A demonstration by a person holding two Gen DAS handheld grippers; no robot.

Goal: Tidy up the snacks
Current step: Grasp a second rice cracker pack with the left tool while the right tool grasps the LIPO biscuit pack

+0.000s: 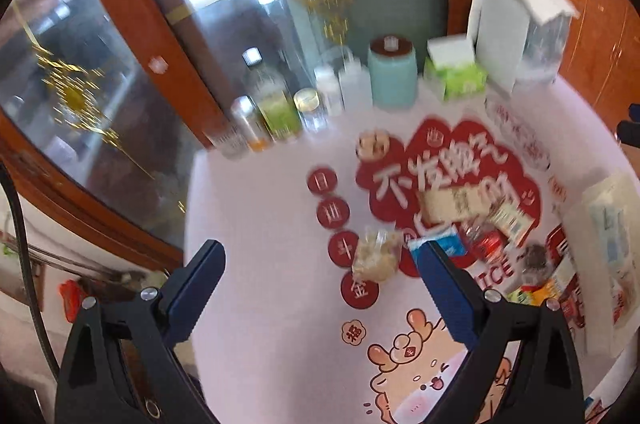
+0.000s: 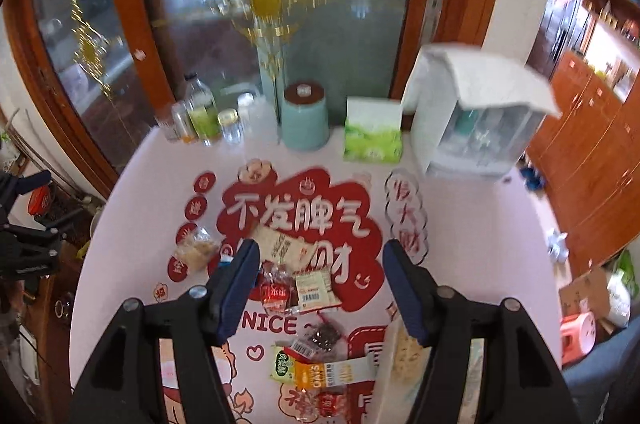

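Small crinkly snack packets [image 2: 304, 288] lie scattered on the pink, red-lettered bench [image 2: 480, 232] before glass doors [image 2: 224, 24], beneath both grippers' empty, wide-open jaws.

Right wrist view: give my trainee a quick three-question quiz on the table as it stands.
1. True or false: the right gripper holds a snack.
2. What stands between the teal jar and the white cabinet: A a green tissue box, B a kettle, C a bowl?
3. What English word is printed on the tablecloth near the snack packets?

Key: 1 false, its fingers are apart and empty. 2 A, the tissue box. 3 NICE.
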